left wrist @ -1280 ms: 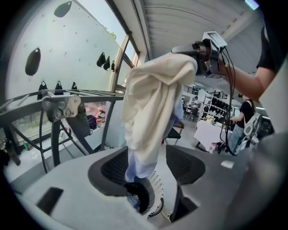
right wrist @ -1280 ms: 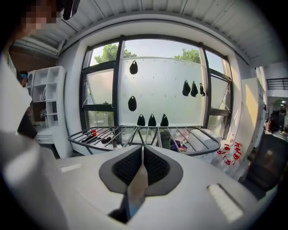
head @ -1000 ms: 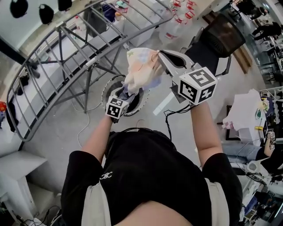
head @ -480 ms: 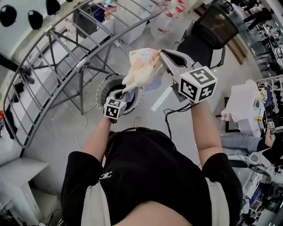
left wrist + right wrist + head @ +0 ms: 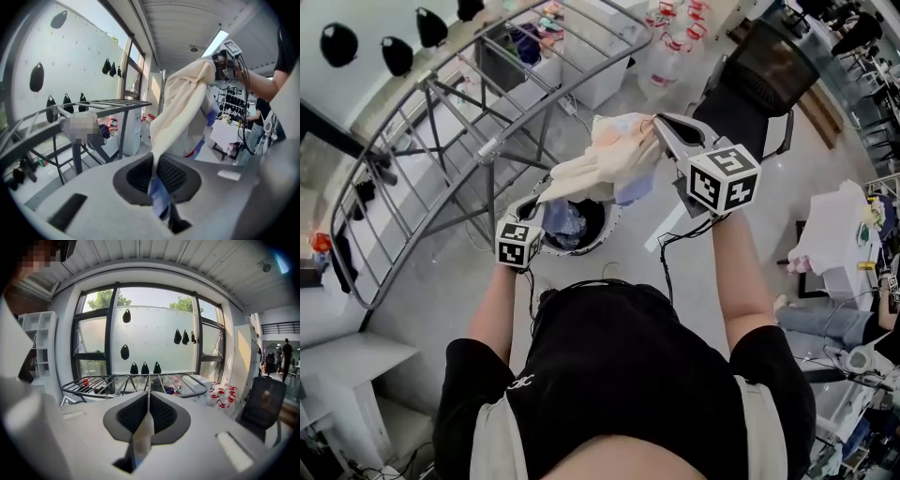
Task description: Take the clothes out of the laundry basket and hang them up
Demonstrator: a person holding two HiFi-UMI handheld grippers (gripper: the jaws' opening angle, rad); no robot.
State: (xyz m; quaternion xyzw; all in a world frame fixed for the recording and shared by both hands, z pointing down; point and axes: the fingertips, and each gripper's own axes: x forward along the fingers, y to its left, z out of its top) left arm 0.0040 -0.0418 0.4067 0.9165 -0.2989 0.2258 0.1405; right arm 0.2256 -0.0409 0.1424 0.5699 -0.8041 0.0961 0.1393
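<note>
- The left gripper (image 5: 154, 161) is clenched on a lower edge of a cream garment (image 5: 600, 164). Its jaws have just been closing, and the cloth is pinched between the dark ribbed pads, with a blue-tinted strip trailing out below them.
- The right gripper (image 5: 148, 401) is clamped tight as well. A thin fold of the same pale cloth is caught between its pads and hangs down towards the camera.
- In the head view the right gripper is raised and further out, and the left gripper sits lower, closer to the person's body.
- The garment is held in the air between the two grippers, just above the laundry basket (image 5: 598, 239) and clear of its rim.
- Its long axis runs diagonally in the head view, from the left gripper at the lower left up to the right gripper at the upper right. The cloth bunches at the upper end and draws into a narrower band towards the lower one.
- The fabric is mostly cream, with pale blue patches and a small red mark seen in the left gripper view.
- Counted: two grippers, one garment gripped by both, and one round laundry basket on the floor with blue clothes (image 5: 565, 220) left inside.
- One metal drying rack (image 5: 441, 141) stands beside the basket, to the left in the head view.
- One black office chair (image 5: 759, 75) stands beyond the right gripper.
- Eight dark teardrop-shaped objects (image 5: 124, 351) hang on the white panel behind the rack.
</note>
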